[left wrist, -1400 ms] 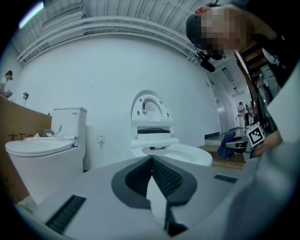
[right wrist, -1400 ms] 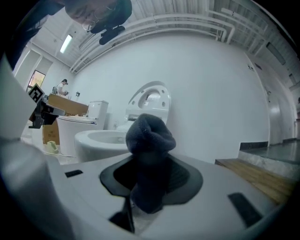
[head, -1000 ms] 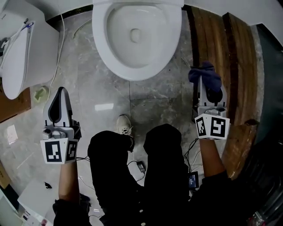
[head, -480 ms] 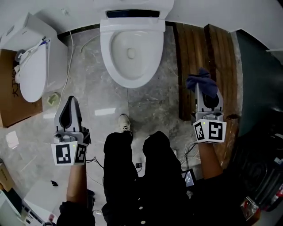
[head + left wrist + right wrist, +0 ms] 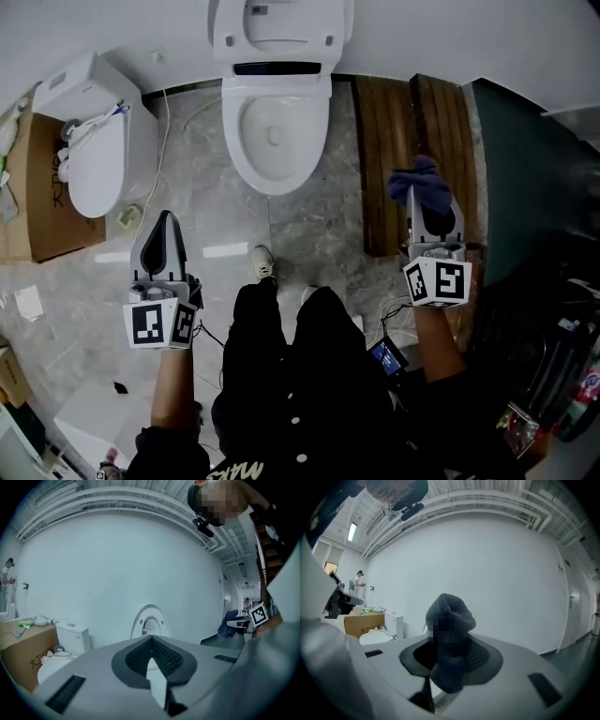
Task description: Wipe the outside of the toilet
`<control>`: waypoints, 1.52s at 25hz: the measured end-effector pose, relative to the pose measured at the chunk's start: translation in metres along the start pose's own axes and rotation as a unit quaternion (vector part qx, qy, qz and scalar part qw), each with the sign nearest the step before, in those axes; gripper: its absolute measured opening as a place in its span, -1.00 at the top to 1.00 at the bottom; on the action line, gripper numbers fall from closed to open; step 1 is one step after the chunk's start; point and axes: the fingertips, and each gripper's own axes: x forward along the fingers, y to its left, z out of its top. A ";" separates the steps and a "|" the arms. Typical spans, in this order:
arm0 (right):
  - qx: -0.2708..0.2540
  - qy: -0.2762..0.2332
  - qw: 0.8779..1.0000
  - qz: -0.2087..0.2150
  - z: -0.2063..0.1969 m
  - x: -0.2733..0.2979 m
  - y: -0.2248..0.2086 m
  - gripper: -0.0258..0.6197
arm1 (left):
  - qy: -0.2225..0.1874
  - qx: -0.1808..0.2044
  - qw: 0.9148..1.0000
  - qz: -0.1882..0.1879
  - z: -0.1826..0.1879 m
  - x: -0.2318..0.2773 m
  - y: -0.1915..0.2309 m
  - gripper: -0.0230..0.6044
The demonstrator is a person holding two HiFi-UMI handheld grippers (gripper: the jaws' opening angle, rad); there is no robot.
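Clamping cloth [image 5: 424,183], right claw [image 5: 428,199] well clear of toilet [image 5: 315,150].

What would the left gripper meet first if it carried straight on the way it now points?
Probably the toilet's raised lid, which sits dead ahead of the left gripper in its own view; nothing shows between them, though depth is unclear.

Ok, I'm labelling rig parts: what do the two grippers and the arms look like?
Both the left gripper and right gripper have pale grey tapered bodies with black ribbed pads. Each carries a cube of black-and-white square markers. The person wears black clothing; the forearms are uncovered.
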 end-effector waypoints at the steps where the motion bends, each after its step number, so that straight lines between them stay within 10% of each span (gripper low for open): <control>1: 0.006 -0.001 1.000 0.000 0.010 -0.005 -0.001 0.51 | -0.002 -0.001 1.000 0.000 0.009 -0.005 -0.003 0.89; 17: 0.017 -0.044 0.999 -0.025 0.139 -0.059 -0.034 0.50 | -0.031 0.005 0.999 0.013 0.109 -0.045 -0.007 0.89; 38: 0.028 -0.092 0.990 -0.104 0.182 -0.105 -0.053 0.50 | -0.074 0.018 0.997 0.000 0.161 -0.052 0.012 0.89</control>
